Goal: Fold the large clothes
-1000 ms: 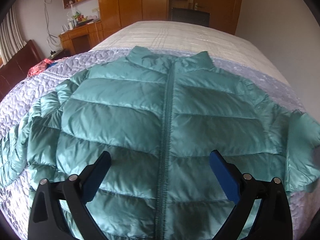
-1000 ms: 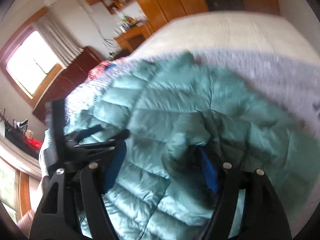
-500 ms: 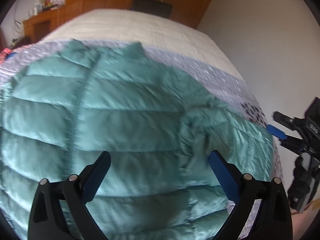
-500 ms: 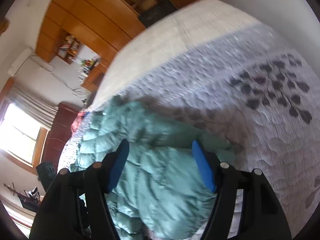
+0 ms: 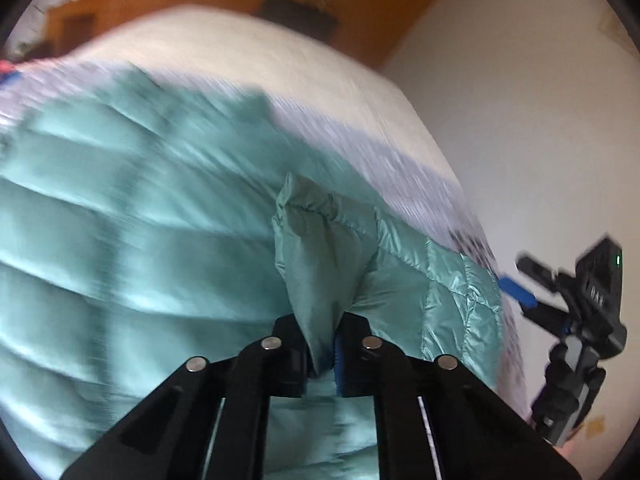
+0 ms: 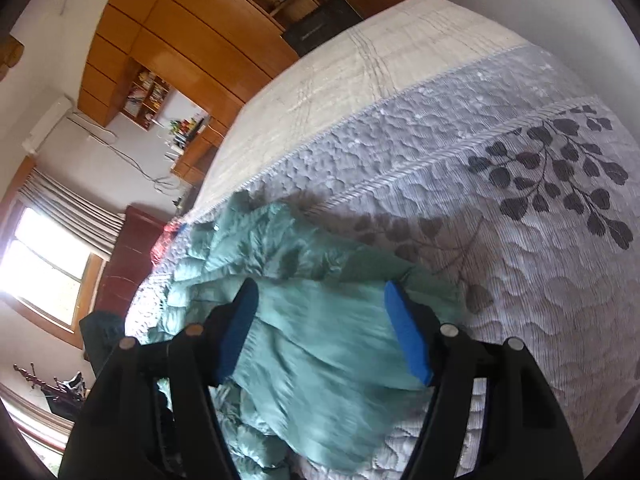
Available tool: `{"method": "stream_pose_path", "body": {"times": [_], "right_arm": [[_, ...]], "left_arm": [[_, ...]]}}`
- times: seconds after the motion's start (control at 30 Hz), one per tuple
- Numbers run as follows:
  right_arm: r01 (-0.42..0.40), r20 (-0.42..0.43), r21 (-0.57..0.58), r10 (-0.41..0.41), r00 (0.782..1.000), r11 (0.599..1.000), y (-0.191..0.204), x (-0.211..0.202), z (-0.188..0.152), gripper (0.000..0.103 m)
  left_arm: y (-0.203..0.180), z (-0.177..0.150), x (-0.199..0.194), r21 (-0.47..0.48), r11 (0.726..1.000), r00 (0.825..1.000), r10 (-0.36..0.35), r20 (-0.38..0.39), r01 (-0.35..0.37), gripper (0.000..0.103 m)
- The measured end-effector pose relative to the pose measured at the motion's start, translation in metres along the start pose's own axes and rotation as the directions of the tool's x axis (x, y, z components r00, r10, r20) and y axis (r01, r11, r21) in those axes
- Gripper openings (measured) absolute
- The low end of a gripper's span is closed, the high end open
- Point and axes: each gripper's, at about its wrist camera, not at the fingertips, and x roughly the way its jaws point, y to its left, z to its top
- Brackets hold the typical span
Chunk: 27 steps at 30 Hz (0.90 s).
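Observation:
A teal quilted puffer jacket lies front up on the bed; it also shows in the right wrist view. My left gripper is shut on a bunched fold of the jacket's sleeve, which stands up between the jaws. My right gripper is open and empty, just above the jacket's right edge. The right gripper also shows at the right edge of the left wrist view, off the side of the bed.
The grey quilted bedspread with a leaf pattern covers the bed's right side. Wooden wardrobes and a desk stand behind the bed. A window with curtains is at the left. A white wall borders the bed's right side.
My left gripper swung right and closed on the sleeve. My right gripper let go of the sleeve, opened and drew back to the jacket's right edge.

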Motion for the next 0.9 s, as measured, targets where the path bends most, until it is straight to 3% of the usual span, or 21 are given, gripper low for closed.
{"method": "stream_pose_path", "body": {"times": [0.1, 0.17, 0.3, 0.43, 0.6, 0.8, 0.9], "right_arm": [[-0.008, -0.02, -0.014, 0.008, 1.0, 1.0, 0.007, 0.008, -0.002, 0.066], [-0.009, -0.052, -0.042, 0.007, 0.999, 0.999, 0.018, 0.022, -0.009, 0.065], [0.003, -0.132, -0.138, -0.021, 0.991, 0.99, 0.049, 0.055, -0.029, 0.063], [0.12, -0.132, -0.252, -0.157, 0.979, 0.96, 0.074, 0.079, -0.048, 0.063], [0.171, -0.138, -0.274, -0.215, 0.967, 0.946, 0.071, 0.1, -0.058, 0.063], [0.162, -0.159, -0.269, -0.21, 0.965, 0.949, 0.063, 0.113, -0.062, 0.063], [0.101, -0.124, -0.25, -0.136, 0.983, 0.963, 0.069, 0.088, -0.053, 0.063]], "left_arm": [[0.033, 0.009, -0.039, -0.039, 0.996, 0.989, 0.09, 0.113, -0.086, 0.008], [0.051, 0.013, -0.055, -0.05, 0.989, 0.979, 0.146, 0.145, -0.14, 0.008], [0.086, 0.015, -0.059, -0.074, 0.979, 0.976, 0.195, 0.101, -0.188, 0.008], [0.105, 0.011, -0.047, -0.075, 0.964, 0.964, 0.261, 0.058, -0.257, 0.01], [0.12, 0.002, -0.027, -0.055, 0.937, 0.938, 0.347, 0.016, -0.346, 0.022], [0.13, -0.002, -0.022, -0.038, 0.928, 0.929, 0.371, 0.003, -0.371, 0.028], [0.128, 0.005, -0.054, -0.071, 0.903, 0.9, 0.429, 0.074, -0.424, 0.034]]}}
